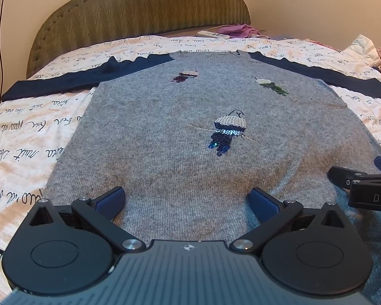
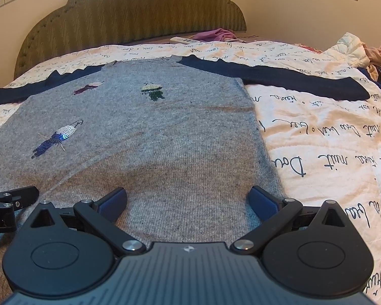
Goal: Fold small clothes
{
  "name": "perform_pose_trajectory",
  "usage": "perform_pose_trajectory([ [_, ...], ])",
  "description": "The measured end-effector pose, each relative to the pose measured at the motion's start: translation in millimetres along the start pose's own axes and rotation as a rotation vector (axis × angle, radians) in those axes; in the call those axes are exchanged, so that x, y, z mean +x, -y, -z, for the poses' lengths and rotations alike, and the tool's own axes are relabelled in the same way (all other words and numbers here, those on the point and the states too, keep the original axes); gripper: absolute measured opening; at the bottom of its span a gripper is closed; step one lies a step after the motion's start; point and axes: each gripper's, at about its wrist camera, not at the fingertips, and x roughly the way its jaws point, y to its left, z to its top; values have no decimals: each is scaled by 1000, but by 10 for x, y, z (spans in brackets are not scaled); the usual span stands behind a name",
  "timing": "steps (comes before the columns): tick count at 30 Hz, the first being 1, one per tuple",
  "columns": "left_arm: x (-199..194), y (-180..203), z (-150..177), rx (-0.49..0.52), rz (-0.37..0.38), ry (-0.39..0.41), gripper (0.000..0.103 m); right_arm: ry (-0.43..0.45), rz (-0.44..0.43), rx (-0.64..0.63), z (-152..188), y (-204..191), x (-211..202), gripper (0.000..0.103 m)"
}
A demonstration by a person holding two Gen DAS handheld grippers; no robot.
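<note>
Both tools, left tool (image 1: 186,199) and right tool (image 2: 188,199), sit spread apart at the sweater (image 1: 177,127) hem; we note its long axis runs toward the headboard (image 1: 139,7).

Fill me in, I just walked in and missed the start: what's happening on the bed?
A person holds two grippers over a grey sweater with navy sleeves, laid flat on a bedspread. The left gripper and right gripper are both open at the sweater's near edge, side by side, holding nothing. The sleeves are spread out to both sides and no fold is made yet.
</note>
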Motion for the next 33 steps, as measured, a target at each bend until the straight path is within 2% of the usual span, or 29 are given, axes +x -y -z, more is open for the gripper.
perform_pose_trajectory([
  [21, -10, 1, 1, -9, 6, 2, 103, 10, 13, -1, 19, -17, -32, 103],
  [26, -53, 2, 18, -21, 3, 12, 103, 25, -13, 14, 47, 22, -85, 103],
  [33, -101, 109, -11, 39, -48, 4, 103, 5, -51, 39, 55, 64, -206, 103],
])
